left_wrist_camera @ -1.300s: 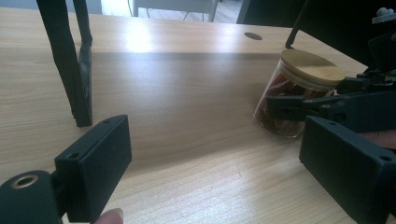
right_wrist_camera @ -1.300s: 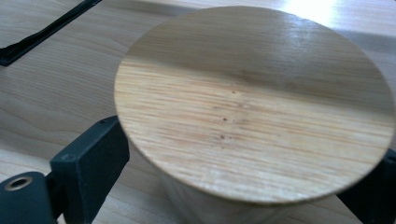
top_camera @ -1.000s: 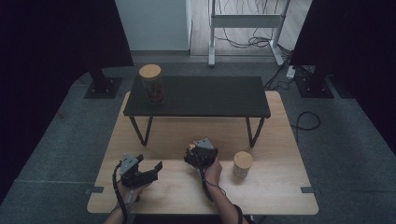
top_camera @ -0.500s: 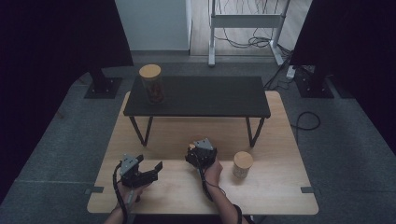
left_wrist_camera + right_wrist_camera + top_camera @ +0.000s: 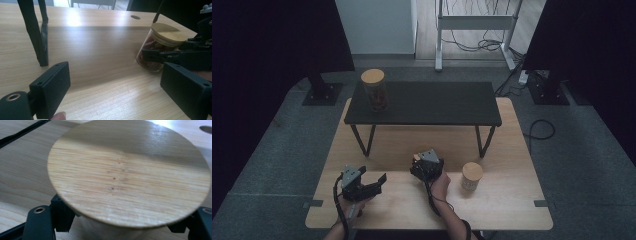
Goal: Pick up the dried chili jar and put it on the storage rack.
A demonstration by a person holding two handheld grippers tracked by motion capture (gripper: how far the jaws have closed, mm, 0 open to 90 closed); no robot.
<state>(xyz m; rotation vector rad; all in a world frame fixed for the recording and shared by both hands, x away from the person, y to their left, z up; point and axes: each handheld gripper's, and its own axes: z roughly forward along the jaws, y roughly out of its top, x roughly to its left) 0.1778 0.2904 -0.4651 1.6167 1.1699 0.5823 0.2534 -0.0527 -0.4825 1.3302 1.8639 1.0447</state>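
A glass jar with a round wooden lid [image 5: 128,173] and reddish-brown contents [image 5: 150,61] stands on the wooden table. My right gripper [image 5: 122,230] has just been closing and is now shut on it, a jaw on each side of the glass just under the lid. From above, the right gripper [image 5: 417,161] points up and left and hides most of this jar. My left gripper [image 5: 117,95] stands open with nothing between its jaws. It sits low over the table's near left part [image 5: 382,181], aimed toward the held jar.
A second lidded jar [image 5: 472,176] stands on the wooden table [image 5: 507,210], right of my right hand. A third jar [image 5: 374,90] stands on the left end of a black bench [image 5: 437,102]. A bench leg [image 5: 40,37] rises close to my left gripper.
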